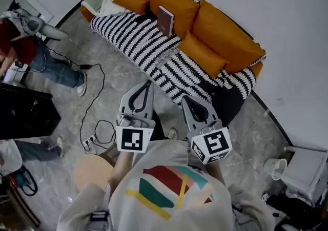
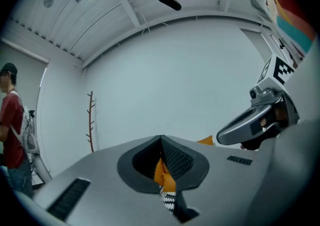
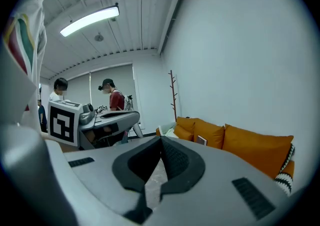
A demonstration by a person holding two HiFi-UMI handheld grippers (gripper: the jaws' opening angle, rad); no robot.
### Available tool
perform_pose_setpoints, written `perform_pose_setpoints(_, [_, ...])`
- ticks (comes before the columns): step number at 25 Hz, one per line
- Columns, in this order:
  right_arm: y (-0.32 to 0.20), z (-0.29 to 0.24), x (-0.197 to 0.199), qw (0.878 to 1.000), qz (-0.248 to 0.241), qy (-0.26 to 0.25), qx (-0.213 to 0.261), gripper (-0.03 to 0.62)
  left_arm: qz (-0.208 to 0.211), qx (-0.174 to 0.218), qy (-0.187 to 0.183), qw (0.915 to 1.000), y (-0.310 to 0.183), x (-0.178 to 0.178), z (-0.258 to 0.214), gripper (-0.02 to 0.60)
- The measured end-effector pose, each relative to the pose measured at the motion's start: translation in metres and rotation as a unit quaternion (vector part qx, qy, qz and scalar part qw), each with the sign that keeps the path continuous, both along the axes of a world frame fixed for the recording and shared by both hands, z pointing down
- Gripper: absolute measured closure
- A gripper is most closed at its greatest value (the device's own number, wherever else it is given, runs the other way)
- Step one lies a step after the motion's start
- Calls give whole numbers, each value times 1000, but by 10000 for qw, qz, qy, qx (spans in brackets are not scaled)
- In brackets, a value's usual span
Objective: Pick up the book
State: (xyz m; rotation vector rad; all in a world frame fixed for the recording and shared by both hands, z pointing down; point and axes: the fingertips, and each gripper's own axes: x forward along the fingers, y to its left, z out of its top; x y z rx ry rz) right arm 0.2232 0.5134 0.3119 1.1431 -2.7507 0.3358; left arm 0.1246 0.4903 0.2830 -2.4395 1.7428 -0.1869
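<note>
Head view is showing the book (image 1: 165,21) standing upright on the sofa (image 1: 256,68), leaning against an orange back cushion (image 1: 174,0). It is sitting nearer the sofa end at the picture's upper left, at the back edge of the seat. A black-and-white striped blanket (image 1: 138,40) is covering the seat in front of the book and is hanging over the front edge. A small orange pillow (image 1: 130,0) is lying to the book's left, and another (image 1: 202,53) is lying to its right on the blanket.

Both tools are hanging over the floor, well apart from the book and in front of the sofa's front edge. The left hand-held gripper (image 1: 149,83) is pointing toward the sofa with its jaws together and nothing between them. The right hand-held gripper (image 1: 184,100) is sitting just beside it, jaws likewise pressed together and empty.

A black cable (image 1: 95,99) is running across the floor to the left of the grippers.
</note>
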Motion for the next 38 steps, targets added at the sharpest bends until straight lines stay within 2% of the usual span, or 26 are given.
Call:
perform_pose_setpoints(3, [-23,0,5,9998,156,23,80,582,287,106,116,9995,-21,6,-6,579])
perform_pose_setpoints(6, [-53,-1,-1,9995,278,-61,110,582,386,154,-149,9990,-46,1,-9,578])
perform_pose_setpoints(8, [-77,-3,-15,9994,299,-50,144,582,387,139,-172,9990,-65,-10,-9,578])
perform_pose_setpoints(12, [-127,8,-56,9989,438,162,-19,582,338,249,185,9989,-109,-51,-14,578])
perform_pose_setpoints(15, [-160,4,-100,9998,191,108,12,582,352,307,176,9988,-149,-91,-19,578])
perform_pose_setpoints(18, [-188,-3,-144,10000,-64,-1,-59,582,282,164,236,9992,-186,-137,-15,578])
perform_pose_setpoints(21, [-226,-7,-179,9999,-29,90,-80,582,176,93,406,9990,-226,-177,-18,578])
perform_pose_setpoints(24, [-258,-15,-211,10000,2,40,-63,582,257,159,393,9988,-256,-201,-23,578])
perform_pose_setpoints(26, [-274,-15,-228,9999,-9,103,-72,582,266,62,441,9987,-271,-213,-17,578])
perform_pose_setpoints(29, [-292,-5,-238,9992,-40,306,-245,582,138,-86,718,9973,-291,-228,-7,578])
perform_pose_setpoints(33, [-315,12,-236,9977,-61,403,-537,582,-84,-403,834,9957,-311,-239,13,579])
perform_pose_setpoints(38, [-362,18,-234,9979,-90,519,-376,582,-290,-380,792,9957,-347,-247,13,579])
